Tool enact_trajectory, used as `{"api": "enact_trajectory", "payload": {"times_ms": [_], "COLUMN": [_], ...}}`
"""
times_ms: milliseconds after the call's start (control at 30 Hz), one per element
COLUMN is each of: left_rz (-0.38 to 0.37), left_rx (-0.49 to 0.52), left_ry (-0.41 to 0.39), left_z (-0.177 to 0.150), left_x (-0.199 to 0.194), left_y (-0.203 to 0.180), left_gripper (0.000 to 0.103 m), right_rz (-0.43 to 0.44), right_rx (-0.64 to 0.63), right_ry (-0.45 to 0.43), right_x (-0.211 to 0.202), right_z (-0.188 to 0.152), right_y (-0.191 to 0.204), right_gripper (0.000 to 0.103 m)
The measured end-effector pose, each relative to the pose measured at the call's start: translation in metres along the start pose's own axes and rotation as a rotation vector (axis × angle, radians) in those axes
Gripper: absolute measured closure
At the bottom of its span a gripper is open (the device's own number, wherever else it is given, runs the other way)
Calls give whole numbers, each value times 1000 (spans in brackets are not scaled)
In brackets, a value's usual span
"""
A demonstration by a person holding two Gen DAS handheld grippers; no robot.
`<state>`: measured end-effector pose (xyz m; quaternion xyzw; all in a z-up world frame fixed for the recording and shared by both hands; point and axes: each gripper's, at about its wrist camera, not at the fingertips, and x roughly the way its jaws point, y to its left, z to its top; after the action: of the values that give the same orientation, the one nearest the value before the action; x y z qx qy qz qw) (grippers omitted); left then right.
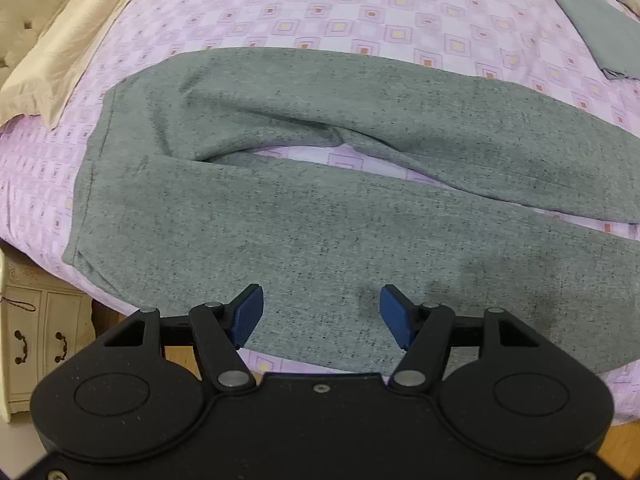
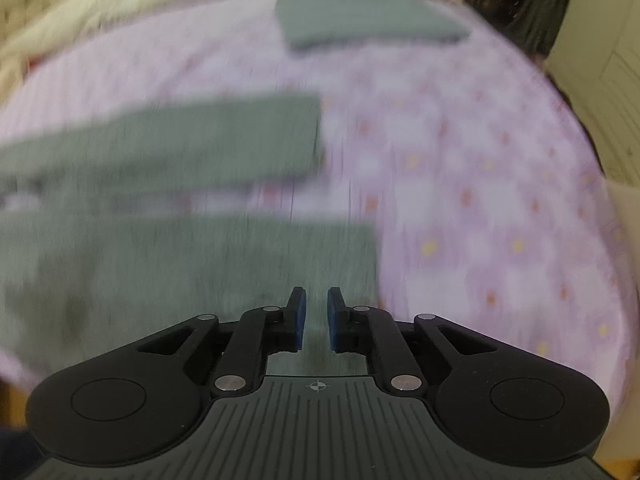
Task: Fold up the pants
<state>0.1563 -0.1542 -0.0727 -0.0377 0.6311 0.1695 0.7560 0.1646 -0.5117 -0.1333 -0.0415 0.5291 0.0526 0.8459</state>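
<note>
Grey speckled pants [image 1: 320, 200] lie flat on the bed, waistband at the left, the two legs spread apart and running off to the right. My left gripper [image 1: 321, 314] is open and empty, over the near leg by the front edge of the bed. In the blurred right wrist view the two leg ends [image 2: 192, 240] lie side by side with a strip of sheet between them. My right gripper [image 2: 316, 316] hovers over the near leg's cuff end, its blue pads a narrow gap apart with nothing between them.
The bed has a pink patterned sheet [image 1: 400, 20]. A folded grey garment [image 1: 600, 32] lies at the far right, also in the right wrist view [image 2: 368, 20]. A beige pillow [image 1: 68, 52] lies at the left. A cream cabinet [image 1: 36, 332] stands below the bed's left corner.
</note>
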Motion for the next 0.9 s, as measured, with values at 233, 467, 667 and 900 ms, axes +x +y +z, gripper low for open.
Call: {"api": "enact_trajectory", "payload": {"times_ms": [233,467,667,900], "left_rz": [1,16,46,20], "left_rx": [21,-50,-69,-100], "left_ry": [-19,-15,-43,-65], "left_z": [-1,1,1,4], "left_x": [-4,-4,-10,-10], "left_y": [2,22,28,33], "left_gripper": [36,36,36,36], "right_rz": [-45,59,83,83], "right_rx": [118,103,90,79], "right_ry": [-13,-148,-128,-45], "right_x": [-8,11,69,115], "right_z": [5,89,151,167], "right_y": [-11,-7,-8,-6], "right_gripper": [90,79,72,65]}}
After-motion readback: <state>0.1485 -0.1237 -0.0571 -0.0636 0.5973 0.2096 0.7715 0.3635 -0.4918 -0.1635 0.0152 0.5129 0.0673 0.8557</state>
